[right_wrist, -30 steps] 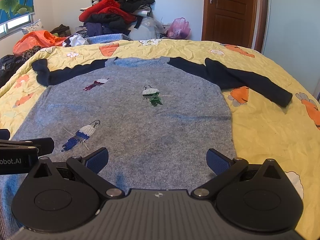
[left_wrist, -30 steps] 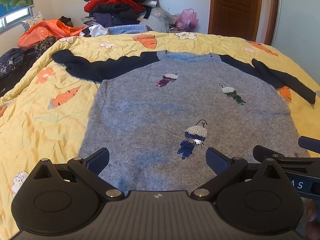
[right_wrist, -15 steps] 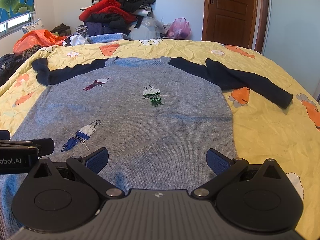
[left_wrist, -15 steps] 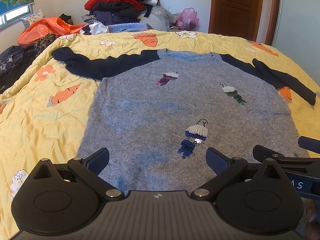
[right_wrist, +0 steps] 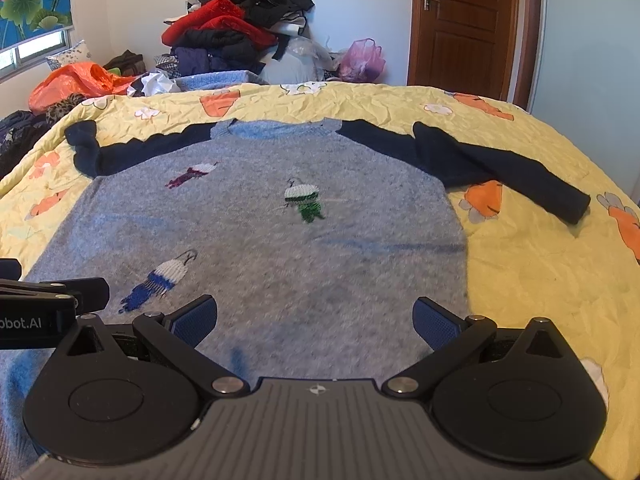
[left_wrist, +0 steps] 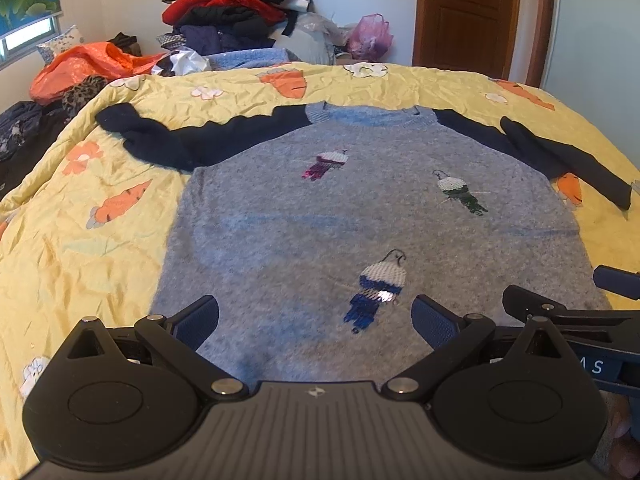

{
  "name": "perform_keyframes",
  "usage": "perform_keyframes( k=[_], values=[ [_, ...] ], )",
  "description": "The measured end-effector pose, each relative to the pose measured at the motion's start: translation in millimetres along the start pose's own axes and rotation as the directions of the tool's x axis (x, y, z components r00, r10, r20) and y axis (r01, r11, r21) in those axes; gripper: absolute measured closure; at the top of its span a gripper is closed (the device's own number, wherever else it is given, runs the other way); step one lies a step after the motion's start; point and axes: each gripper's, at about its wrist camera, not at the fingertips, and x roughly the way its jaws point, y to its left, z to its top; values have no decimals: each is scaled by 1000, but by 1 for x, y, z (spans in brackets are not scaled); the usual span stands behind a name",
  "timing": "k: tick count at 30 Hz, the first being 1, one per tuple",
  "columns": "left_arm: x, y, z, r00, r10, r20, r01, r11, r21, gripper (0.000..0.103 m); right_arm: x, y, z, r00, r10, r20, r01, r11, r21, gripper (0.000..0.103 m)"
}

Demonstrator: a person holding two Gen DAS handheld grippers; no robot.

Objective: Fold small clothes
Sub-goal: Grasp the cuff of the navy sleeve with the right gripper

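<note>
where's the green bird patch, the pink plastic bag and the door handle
green bird patch [right_wrist: 305, 200], right wrist view, on its white-and-green body
pink plastic bag [right_wrist: 363, 62], right wrist view, middle of the bag
door handle [right_wrist: 428, 1], right wrist view, on the metal lever

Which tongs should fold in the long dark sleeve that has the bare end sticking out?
Probably the right tongs. That sleeve lies stretched across the yellow bedspread on their side of the sweater; the left tongs would cross over.
</note>
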Motion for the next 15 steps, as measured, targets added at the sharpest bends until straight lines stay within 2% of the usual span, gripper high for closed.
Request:
perform_keyframes(
  k=[4,6,9,12,15],
  values=[
    [15,-17,15,999,11,-44,-10,1000,19,0,8,-28,12,1000,-8,1,8,999,31,0],
    [21,-24,23,999,-13,-51,14,1000,16,0,12,-50,18,999,-30,16,30,998,48,0],
    [26,-39,33,998,-59,-10,59,998,24,0,23,-99,28,999,-53,3,52,991,122,0],
    [36,-58,47,990,-139,4,139,990,26,0,35,-147,39,993,-118,-19,119,978,170,0],
    [44,-89,60,981,-185,54,180,980,87,0,48,-196,50,988,-157,-12,156,968,195,0]
  ],
)
